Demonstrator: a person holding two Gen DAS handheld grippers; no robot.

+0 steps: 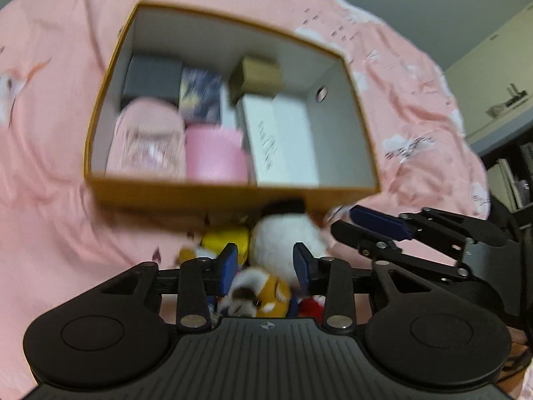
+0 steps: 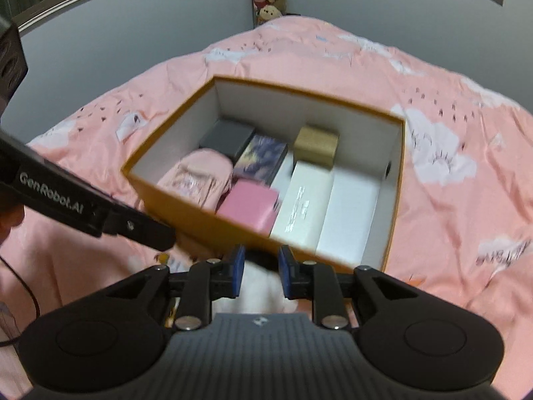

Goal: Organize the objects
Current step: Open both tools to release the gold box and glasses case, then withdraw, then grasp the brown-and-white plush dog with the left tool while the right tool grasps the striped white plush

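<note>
An open cardboard box (image 2: 394,180) sits on a bed covered by a pink bedspread (image 2: 466,220), in the middle of both views. Inside it lie a grey box (image 2: 226,138), a patterned dark box (image 2: 263,160), a tan box (image 2: 316,145), a pink pouch (image 2: 196,176), a pink box (image 2: 250,206) and a white box (image 2: 299,210). Just below the box, at the lower centre, plush toys (image 1: 266,286) are piled. The left gripper (image 1: 266,263) hangs over them, jaws parted and not pressing on any toy. The right gripper (image 2: 260,271) stands narrowly apart around a white plush toy (image 2: 258,295); whether it grips cannot be told.
</note>
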